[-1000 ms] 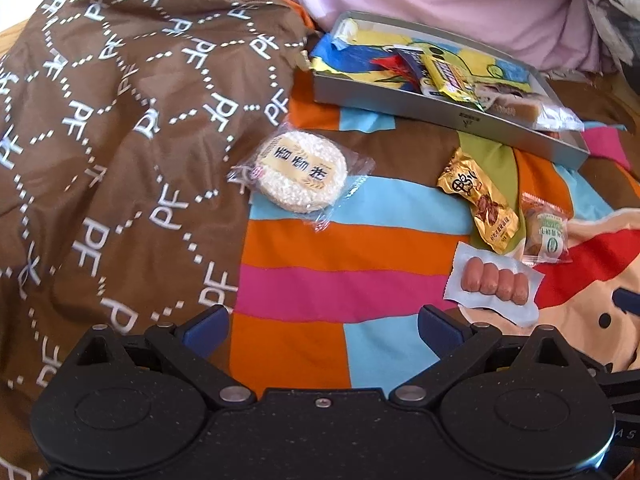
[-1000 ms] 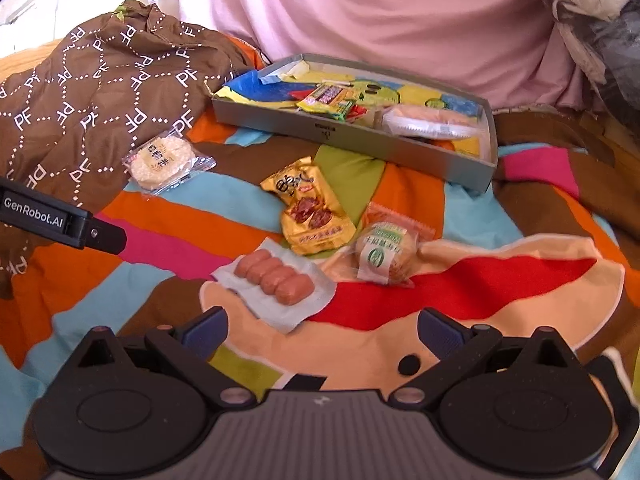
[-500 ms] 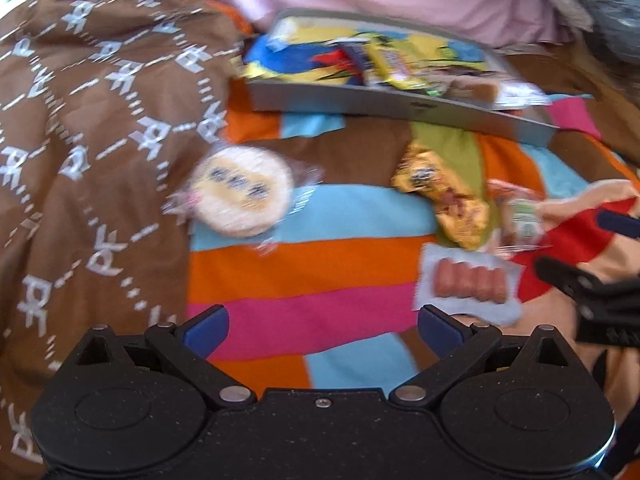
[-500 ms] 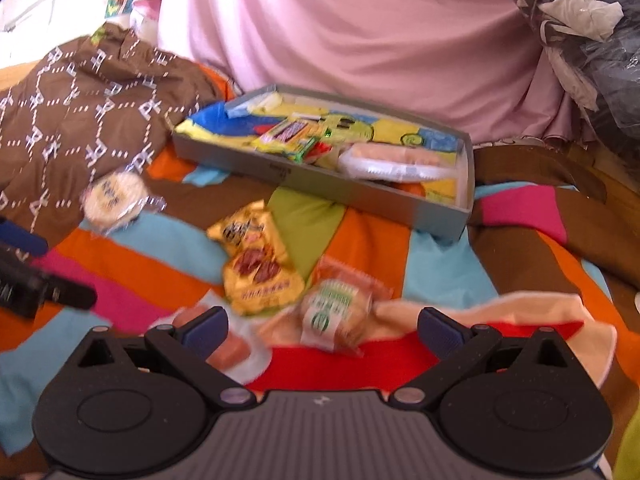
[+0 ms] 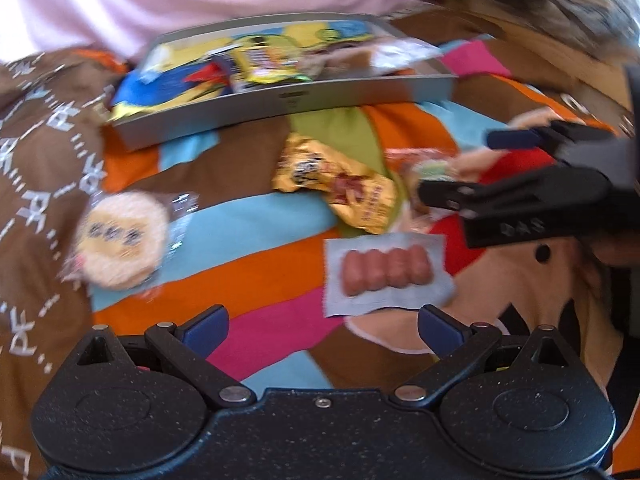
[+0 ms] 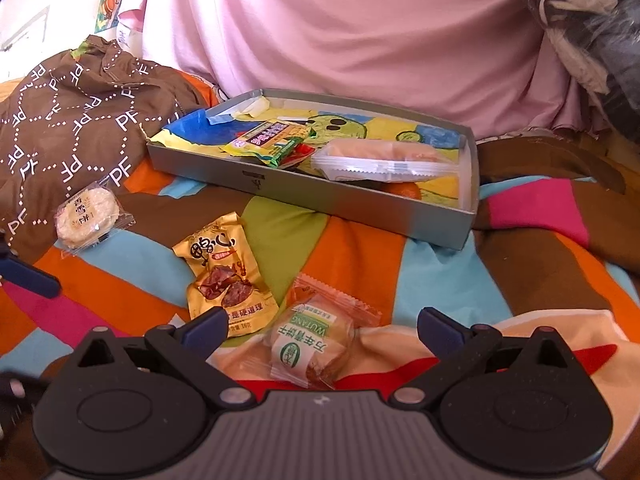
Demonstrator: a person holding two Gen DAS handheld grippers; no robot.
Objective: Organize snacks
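Your left wrist view is motion-blurred: the rice cracker (image 5: 120, 236) label is unreadable. Your right hand-held gripper (image 5: 456, 170) covers most of the green-labelled pastry (image 5: 430, 168).

green-labelled pastry pack (image 6: 310, 346): "WUTANG" | brown cloth (image 6: 76, 120): repeated "PF" | gold pouch (image 6: 226, 276): Chinese characters

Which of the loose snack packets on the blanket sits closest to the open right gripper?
The green-labelled pastry packet, lying right between the right gripper fingers. The gold packet sits farther left, and the round rice cracker is far off by the brown cloth.
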